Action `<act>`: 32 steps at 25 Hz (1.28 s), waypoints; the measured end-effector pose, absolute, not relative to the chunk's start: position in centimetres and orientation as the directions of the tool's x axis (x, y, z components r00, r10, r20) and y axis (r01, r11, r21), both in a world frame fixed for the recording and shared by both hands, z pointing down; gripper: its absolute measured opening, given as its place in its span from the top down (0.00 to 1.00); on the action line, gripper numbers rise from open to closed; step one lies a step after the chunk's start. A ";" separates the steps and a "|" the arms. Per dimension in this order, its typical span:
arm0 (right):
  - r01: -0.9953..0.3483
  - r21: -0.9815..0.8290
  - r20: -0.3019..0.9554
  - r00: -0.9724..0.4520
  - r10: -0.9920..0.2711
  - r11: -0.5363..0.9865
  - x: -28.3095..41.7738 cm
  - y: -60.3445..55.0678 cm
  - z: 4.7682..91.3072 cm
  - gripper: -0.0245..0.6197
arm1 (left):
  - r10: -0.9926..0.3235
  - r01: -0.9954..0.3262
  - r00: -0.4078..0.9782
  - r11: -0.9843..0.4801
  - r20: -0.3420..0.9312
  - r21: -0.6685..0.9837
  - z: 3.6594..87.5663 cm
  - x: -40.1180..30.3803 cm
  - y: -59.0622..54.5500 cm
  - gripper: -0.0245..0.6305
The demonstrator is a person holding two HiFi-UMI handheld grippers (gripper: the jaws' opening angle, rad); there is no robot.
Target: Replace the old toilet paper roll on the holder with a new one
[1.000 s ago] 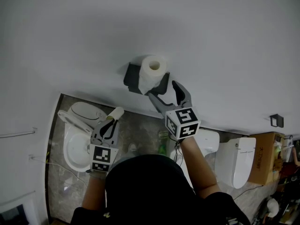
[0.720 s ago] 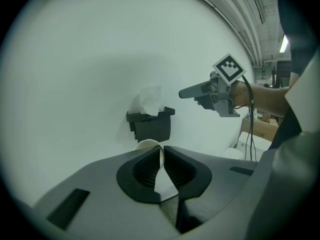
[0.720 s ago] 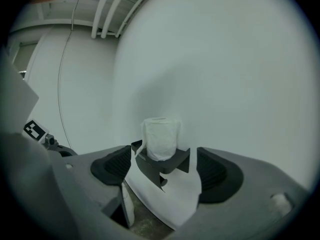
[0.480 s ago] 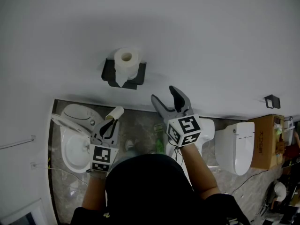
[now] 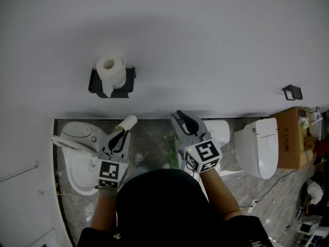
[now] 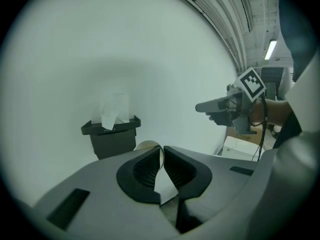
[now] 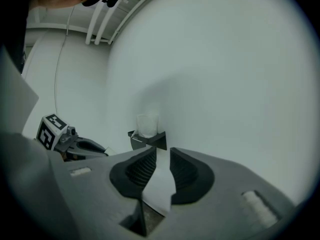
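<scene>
A full white paper roll (image 5: 111, 69) sits on the black wall holder (image 5: 123, 85), a loose sheet hanging in front. My left gripper (image 5: 121, 133) is shut on a bare cardboard tube (image 5: 127, 123), below and right of the holder; the tube's rim (image 6: 148, 145) shows between the jaws of the left gripper (image 6: 161, 153). My right gripper (image 5: 183, 119) hangs further right, away from the holder. Its jaws have just been closing and stand nearly together with nothing between them. In the right gripper view the roll (image 7: 147, 125) and holder (image 7: 148, 140) lie straight beyond the right gripper (image 7: 161, 156).
The wall is plain white. A toilet with raised seat (image 5: 78, 156) stands below the holder at left, another white toilet (image 5: 255, 147) and a cardboard box (image 5: 291, 138) at right. A small black hook (image 5: 292, 92) is on the wall. A green bottle (image 5: 170, 149) lies on the floor.
Both grippers have drawn back from the holder, which now sits further left and away. The right gripper's wide-open jaws beside the roll have closed. The roll stays on the holder.
</scene>
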State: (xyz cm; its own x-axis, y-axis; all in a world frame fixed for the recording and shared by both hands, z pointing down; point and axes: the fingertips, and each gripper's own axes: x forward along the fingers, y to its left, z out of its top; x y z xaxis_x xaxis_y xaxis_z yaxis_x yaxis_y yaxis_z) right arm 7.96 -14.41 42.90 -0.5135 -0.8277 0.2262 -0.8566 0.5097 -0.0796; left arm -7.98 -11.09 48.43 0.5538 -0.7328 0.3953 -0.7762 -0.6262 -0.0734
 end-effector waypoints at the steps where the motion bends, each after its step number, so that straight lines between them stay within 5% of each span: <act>1: -0.858 -0.075 0.229 -0.511 -0.828 0.508 8.5 -13.9 43.0 0.84 | -0.726 -0.771 0.562 -0.633 0.395 -0.065 48.4 -7.5 -11.1 0.91; 32: -0.925 -0.096 0.231 -0.381 -0.895 0.368 12.5 -8.8 45.1 0.89 | -0.620 -0.655 0.708 -0.756 0.337 -0.015 47.4 -2.7 -12.1 0.91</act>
